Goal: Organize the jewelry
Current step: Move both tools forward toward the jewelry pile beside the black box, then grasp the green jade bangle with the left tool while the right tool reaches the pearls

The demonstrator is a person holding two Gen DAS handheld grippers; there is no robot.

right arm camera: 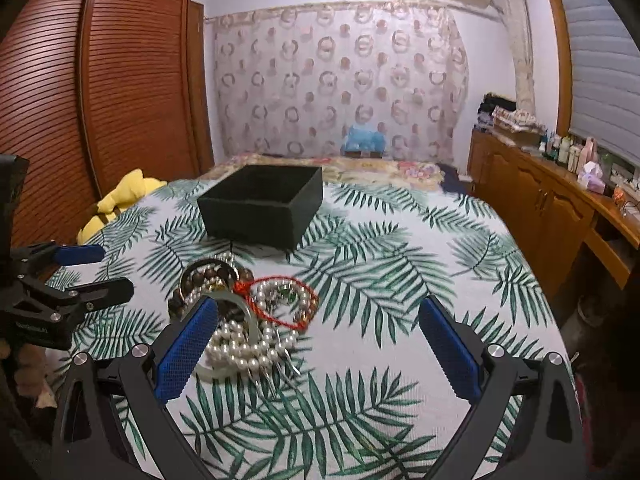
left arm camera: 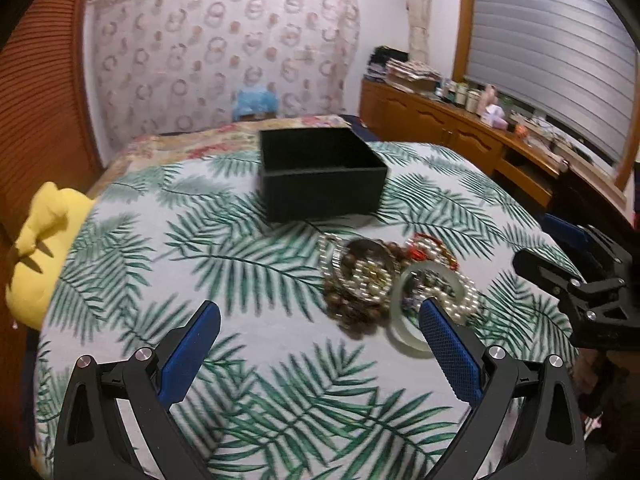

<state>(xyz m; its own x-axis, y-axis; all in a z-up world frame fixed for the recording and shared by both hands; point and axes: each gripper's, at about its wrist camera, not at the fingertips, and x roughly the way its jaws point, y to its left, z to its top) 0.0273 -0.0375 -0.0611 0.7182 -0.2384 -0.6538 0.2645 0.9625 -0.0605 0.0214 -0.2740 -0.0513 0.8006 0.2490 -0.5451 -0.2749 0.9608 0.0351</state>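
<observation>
A pile of jewelry lies on the palm-leaf bedspread: brown wooden beads, pearl strands, a pale green bangle and a red cord bracelet. An open black box stands behind it, also in the right wrist view. My left gripper is open and empty, its right finger just over the bangle's edge. My right gripper is open and empty, with the pile by its left finger.
A yellow plush toy sits at the bed's left edge. A wooden louvred wardrobe stands left. A wooden dresser with bottles runs along the right wall. A patterned curtain hangs behind.
</observation>
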